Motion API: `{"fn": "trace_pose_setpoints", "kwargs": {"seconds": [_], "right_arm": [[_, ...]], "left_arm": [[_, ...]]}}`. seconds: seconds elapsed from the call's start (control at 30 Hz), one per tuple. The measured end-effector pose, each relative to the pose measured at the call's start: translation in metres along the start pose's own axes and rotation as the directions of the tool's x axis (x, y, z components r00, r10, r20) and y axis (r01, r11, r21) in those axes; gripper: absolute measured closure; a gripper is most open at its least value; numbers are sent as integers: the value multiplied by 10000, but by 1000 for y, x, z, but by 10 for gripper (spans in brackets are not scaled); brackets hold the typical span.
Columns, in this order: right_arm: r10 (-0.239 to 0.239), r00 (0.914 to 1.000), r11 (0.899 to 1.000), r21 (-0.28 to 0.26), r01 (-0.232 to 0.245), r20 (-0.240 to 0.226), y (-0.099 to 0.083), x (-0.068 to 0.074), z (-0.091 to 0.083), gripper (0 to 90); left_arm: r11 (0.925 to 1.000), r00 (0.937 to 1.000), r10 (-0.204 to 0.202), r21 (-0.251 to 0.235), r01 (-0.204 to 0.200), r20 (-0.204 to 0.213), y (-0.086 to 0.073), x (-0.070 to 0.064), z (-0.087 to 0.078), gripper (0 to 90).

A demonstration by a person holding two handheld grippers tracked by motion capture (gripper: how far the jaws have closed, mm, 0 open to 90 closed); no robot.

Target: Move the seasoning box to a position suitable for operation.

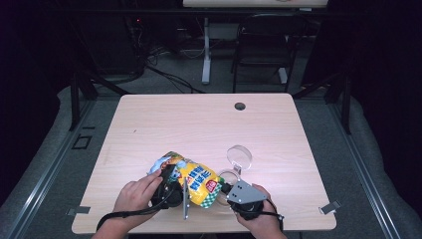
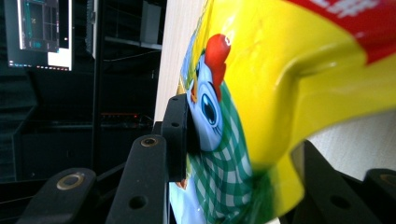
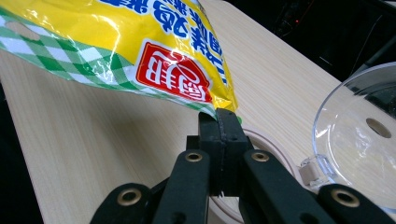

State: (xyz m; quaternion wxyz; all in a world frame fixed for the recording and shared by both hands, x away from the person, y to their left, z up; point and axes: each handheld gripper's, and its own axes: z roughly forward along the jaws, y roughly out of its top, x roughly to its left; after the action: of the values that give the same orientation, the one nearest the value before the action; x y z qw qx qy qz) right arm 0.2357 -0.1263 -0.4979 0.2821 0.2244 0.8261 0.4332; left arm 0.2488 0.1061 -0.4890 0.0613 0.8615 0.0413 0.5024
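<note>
Snack bag (image 1: 198, 182) is hanging just above bench (image 1: 149, 124), near front edge. My left claw (image 1: 166, 185) is clamping its chicken-print end, right claw (image 1: 225, 188) is pinching the corner w/ jaws together. Risk: pulling apart too hard is tearing foil, spilling beside lidded container (image 1: 238, 162).

A glossy yellow snack bag (image 1: 198, 182) with green-checked edges and a cartoon chicken lies tilted near the table's front edge.

You're working at a pale wooden table (image 1: 199, 124) with a round cable hole (image 1: 240, 106), standing on grey carpet (image 1: 368, 164). Beyond it sit a dark chair (image 1: 261, 47), a white desk leg (image 1: 206, 50) and tangled cables (image 1: 164, 52); the surrounding room is dark, and a lit monitor (image 2: 44, 32) glows.
</note>
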Motion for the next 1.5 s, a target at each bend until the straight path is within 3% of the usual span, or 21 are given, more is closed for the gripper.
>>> {"fn": "trace_pose_setpoints", "kwargs": {"seconds": [0.43,1.03,1.5], "right_arm": [[-15,10000,10000,-79,14,-83,0,0,1,900],[449,9983,9989,-140,-455,-378,-4,-7,1,900],[509,9978,9987,-40,-512,-426,-6,-6,3,900]], "left_arm": [[9989,9988,441,145,-438,-210,3,5,-5,670],[9940,9938,1055,318,-1044,-344,10,9,-6,671],[9858,9846,1640,454,-1614,-598,13,9,-7,672]]}}
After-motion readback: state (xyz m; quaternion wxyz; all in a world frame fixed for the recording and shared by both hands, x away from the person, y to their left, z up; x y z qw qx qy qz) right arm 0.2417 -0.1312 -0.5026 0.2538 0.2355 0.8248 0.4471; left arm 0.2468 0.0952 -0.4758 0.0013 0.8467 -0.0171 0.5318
